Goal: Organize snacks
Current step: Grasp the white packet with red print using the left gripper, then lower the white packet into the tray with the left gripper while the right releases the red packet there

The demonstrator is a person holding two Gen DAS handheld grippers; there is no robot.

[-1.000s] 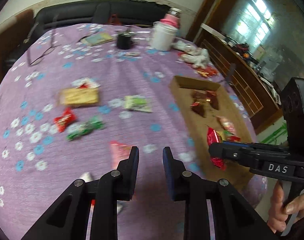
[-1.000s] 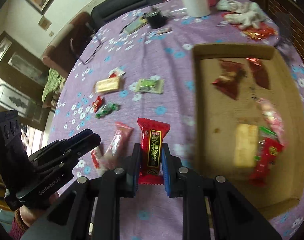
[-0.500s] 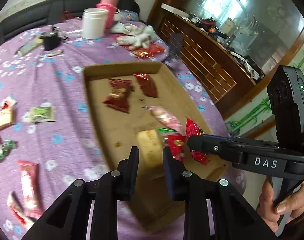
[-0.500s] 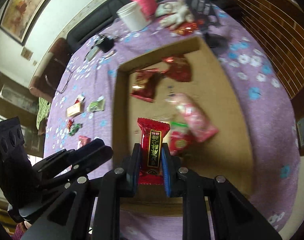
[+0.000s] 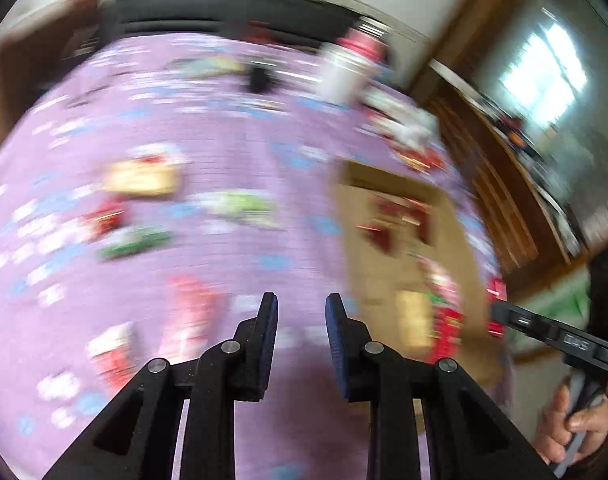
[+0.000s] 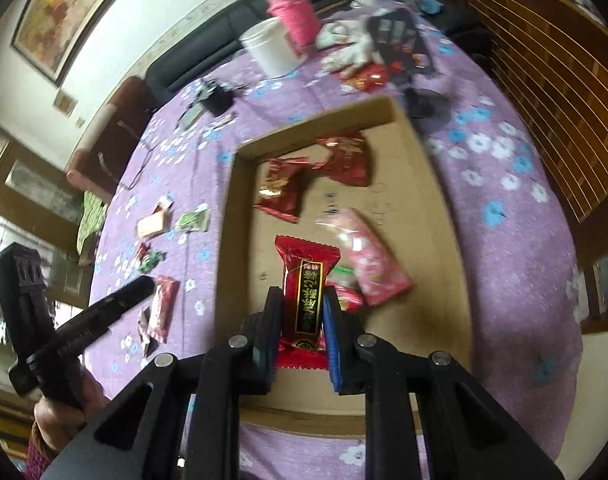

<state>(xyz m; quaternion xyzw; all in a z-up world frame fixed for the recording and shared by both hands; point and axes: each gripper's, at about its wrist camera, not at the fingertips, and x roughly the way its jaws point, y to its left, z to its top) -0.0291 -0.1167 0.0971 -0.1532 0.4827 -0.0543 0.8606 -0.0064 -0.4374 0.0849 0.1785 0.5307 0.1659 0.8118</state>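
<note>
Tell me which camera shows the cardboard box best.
The right wrist view: the cardboard box is sharp, with its rim and the snacks inside visible, though the right gripper hides part of it. The left wrist view shows it only motion-blurred at the right.

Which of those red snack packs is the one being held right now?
The red pack with the black-and-gold label, pinched in the right gripper above the box; the others lie loose.

A shallow cardboard tray (image 6: 435, 208) lies on the purple flowered cloth. In it lie two dark red foil packets (image 6: 280, 192) near its far end and a pink packet (image 6: 367, 256) lying slantwise nearer. A red packet with a black and gold label (image 6: 307, 292) stands upright above the tray's near end, pinched at its sides. More packets lie scattered on the cloth left of the tray: a beige one (image 6: 154, 224), a green one (image 6: 192, 222) and a red-and-white one (image 6: 162, 304).
</note>
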